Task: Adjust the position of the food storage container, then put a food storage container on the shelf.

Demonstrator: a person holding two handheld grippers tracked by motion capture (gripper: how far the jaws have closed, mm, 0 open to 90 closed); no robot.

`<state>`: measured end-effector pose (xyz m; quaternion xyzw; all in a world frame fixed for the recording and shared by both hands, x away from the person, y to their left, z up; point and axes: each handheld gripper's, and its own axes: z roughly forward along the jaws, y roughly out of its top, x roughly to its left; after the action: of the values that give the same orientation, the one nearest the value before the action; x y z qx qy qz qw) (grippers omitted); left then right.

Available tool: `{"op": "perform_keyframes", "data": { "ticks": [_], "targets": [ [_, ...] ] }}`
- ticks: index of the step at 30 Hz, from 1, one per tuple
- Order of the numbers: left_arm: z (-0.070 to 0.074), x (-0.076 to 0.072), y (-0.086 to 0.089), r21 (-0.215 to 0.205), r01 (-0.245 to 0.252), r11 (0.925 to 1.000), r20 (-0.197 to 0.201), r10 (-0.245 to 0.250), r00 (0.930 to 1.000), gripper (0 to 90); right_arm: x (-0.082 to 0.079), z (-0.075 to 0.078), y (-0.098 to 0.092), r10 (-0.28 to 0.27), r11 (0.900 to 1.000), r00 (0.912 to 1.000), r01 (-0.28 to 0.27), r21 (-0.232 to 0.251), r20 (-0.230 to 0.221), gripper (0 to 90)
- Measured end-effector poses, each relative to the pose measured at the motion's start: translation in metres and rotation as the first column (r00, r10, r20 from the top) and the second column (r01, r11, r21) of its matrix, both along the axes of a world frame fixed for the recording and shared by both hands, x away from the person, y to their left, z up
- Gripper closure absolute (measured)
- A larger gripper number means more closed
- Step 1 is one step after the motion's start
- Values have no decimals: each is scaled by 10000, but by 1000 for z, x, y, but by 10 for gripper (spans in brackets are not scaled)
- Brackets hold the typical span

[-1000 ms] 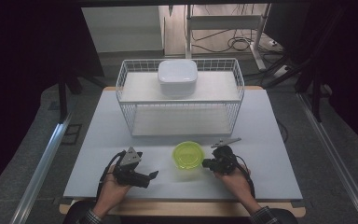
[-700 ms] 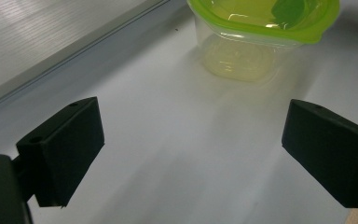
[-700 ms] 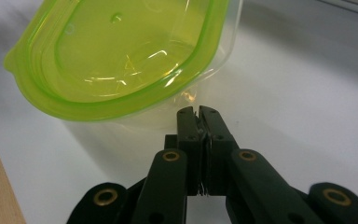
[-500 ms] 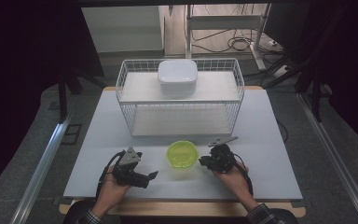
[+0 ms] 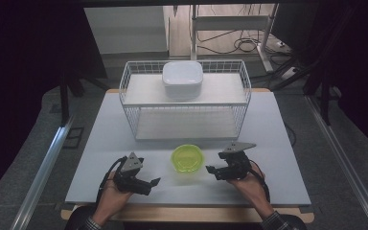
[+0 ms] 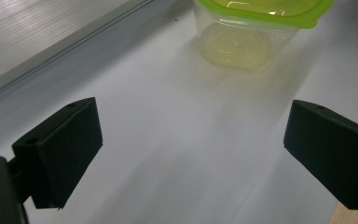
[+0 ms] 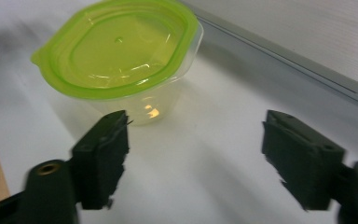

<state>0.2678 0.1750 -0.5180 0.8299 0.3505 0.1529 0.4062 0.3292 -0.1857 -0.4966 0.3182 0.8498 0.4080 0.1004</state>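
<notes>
A clear tub with a lime-green lid [image 5: 188, 158] stands on the white table [image 5: 268, 124], near its front, between my two grippers. My right gripper [image 5: 211, 169] is just right of the tub. Its jaws have just been opening and hold nothing. In the right gripper view, that gripper [image 7: 196, 154] is open and the tub [image 7: 121, 60] sits just beyond the jaw on the left, apart from it. My left gripper [image 5: 156, 181] rests open, left of the tub and nearer the front. The left gripper view has this gripper [image 6: 193, 154] wide open, with the tub [image 6: 256, 28] farther ahead.
A white wire rack [image 5: 184, 103] with two shelves stands behind the tub at mid-table. A white lidded box [image 5: 182, 79] sits on its upper shelf. The table's wooden front edge [image 5: 187, 213] runs just behind both hands.
The right gripper's jaws went from closed at the tub to open, and the gripper drew back slightly to the right. The tub shifted a little left. The left gripper kept still.
</notes>
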Motion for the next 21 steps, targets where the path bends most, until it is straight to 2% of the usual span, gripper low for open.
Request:
{"op": "perform_keyframes", "data": {
  "ticks": [2,8,11,17,21],
  "targets": [
    [0,-1,2,-44,-28,10000,2,28,10000,41,0,0,-2,86,9999,10000,-86,100,-9,179],
    [-1,-1,3,-60,-44,10000,-29,44,10000,41,3,-5,-6,182,9998,9996,-182,1,-205,104],
    [-1,-1,2,-26,6,10000,-23,-6,10000,41,3,-5,-6,157,9999,9996,-158,-25,-250,95],
    [-2,-1,3,-62,-4,10000,-52,4,10000,41,5,-2,-5,69,10000,10000,-69,23,-36,86],
    [-2,0,2,-44,1,10000,-59,-1,10000,41,8,1,-4,21,9999,9999,-19,159,-134,75]
  ]
}}
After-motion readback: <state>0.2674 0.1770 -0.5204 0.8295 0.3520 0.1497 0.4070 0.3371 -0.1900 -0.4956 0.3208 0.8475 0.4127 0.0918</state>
